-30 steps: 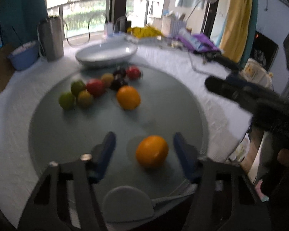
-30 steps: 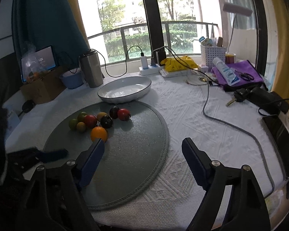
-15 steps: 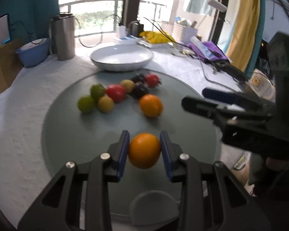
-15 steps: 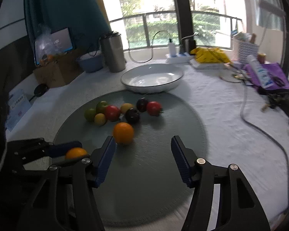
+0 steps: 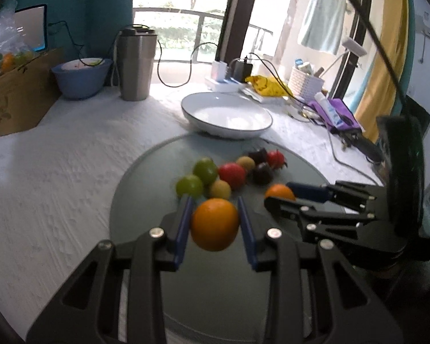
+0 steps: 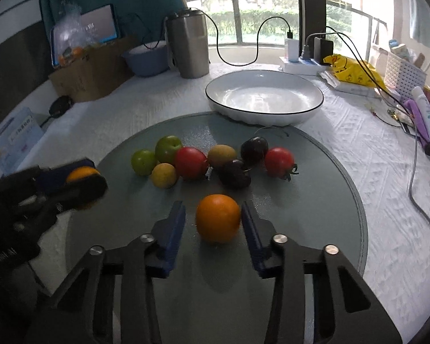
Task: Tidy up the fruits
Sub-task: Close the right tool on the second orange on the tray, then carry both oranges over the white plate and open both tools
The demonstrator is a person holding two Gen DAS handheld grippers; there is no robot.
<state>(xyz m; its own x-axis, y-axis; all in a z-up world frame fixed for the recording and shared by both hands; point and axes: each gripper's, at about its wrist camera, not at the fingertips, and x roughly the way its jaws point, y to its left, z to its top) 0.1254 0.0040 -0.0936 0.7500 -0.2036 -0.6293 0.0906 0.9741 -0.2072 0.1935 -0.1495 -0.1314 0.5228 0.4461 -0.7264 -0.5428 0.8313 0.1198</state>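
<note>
An orange (image 5: pixel 215 225) hangs above the round grey mat (image 5: pixel 146 177), and my left gripper (image 5: pixel 213 202) is shut on it. The right wrist view shows that gripper (image 6: pixel 83 177) at the left with its orange (image 6: pixel 80 173). A second orange (image 6: pixel 218 218) rests on the mat between the fingers of my right gripper (image 6: pixel 212 205). Its jaws are closing, and a gap still shows at the left pad. The left wrist view shows the right gripper (image 5: pixel 279 193) around that orange. Behind lies a cluster of green, yellow, red and dark fruits (image 6: pixel 192 162).
An empty white bowl (image 6: pixel 263 97) stands just beyond the mat. Behind it are a steel tumbler (image 6: pixel 189 48), a blue bowl (image 6: pixel 146 60), a cardboard box (image 6: pixel 89 71), chargers and cables. A grey cable (image 6: pixel 415 186) runs along the right.
My left gripper shut on the near orange, lifted it and carried it toward the fruit cluster. My right gripper moved in over the mat to the other orange, its jaws narrowing.
</note>
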